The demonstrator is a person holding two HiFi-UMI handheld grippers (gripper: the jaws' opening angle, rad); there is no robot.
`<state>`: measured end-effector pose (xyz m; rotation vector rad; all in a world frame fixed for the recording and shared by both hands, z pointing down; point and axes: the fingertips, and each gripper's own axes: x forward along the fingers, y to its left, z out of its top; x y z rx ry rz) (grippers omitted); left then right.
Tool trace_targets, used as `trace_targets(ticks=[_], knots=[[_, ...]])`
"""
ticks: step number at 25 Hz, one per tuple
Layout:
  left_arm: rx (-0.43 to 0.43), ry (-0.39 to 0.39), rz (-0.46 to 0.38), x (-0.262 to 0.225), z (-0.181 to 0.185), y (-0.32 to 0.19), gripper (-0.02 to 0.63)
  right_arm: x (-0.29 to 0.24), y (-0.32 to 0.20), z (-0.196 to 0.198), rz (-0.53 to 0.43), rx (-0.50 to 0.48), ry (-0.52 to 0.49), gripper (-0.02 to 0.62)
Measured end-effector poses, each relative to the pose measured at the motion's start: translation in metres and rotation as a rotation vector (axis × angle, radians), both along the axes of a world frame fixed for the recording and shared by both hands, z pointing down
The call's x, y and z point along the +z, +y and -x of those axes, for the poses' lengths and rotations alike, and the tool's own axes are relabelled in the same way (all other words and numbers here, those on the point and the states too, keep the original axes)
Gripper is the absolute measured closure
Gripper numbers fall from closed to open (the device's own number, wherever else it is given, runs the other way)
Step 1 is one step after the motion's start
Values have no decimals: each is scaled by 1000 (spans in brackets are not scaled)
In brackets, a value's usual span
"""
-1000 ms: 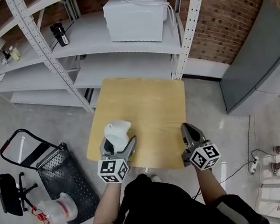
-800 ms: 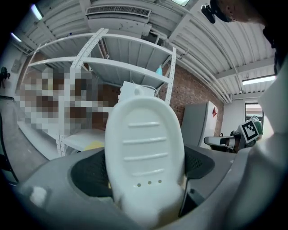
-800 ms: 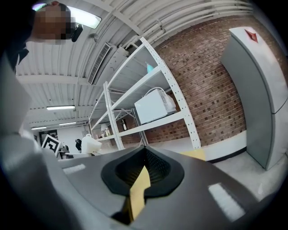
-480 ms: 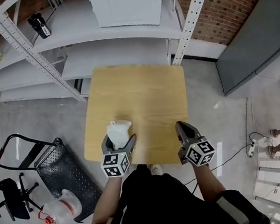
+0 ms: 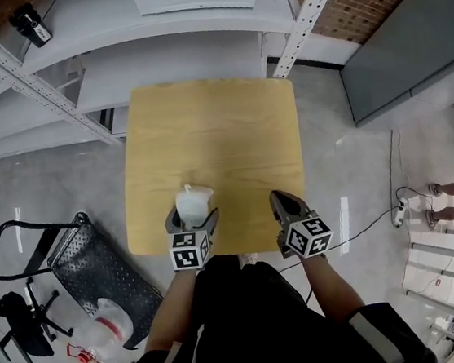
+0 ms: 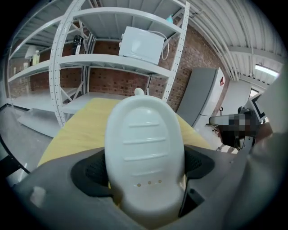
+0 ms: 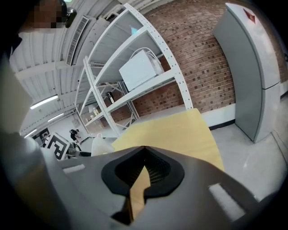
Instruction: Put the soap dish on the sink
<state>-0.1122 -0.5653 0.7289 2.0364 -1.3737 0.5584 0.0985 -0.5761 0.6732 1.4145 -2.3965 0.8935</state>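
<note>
My left claw (image 5: 192, 219) is clamped on the white soap dish (image 6: 144, 148), one jaw pressing each side, and it sits at the near edge of the wooden table (image 5: 213, 137). My right claw (image 5: 286, 205) is closed on nothing, tips touching, at the same edge further right. Grey shelves (image 5: 172, 68) stand beyond the table.

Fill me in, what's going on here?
A person holds a tool in each hand at the near edge of a wooden table. The left tool is clamped on a white soap dish. The right tool is shut and empty. No sink shows in any view, so the dish is not yet placed.
</note>
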Motion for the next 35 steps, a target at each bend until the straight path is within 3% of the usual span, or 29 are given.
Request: trace_targets(ticks=[8, 18, 35], knots=[[18, -84, 116, 42, -1, -5, 135, 20, 11, -7, 56, 20, 31, 591], [34, -200, 192, 68, -6, -19, 135, 22, 16, -20, 66, 34, 55, 591], [35, -191, 222, 75, -14, -22, 127, 14, -2, -4, 43, -42, 78, 591]])
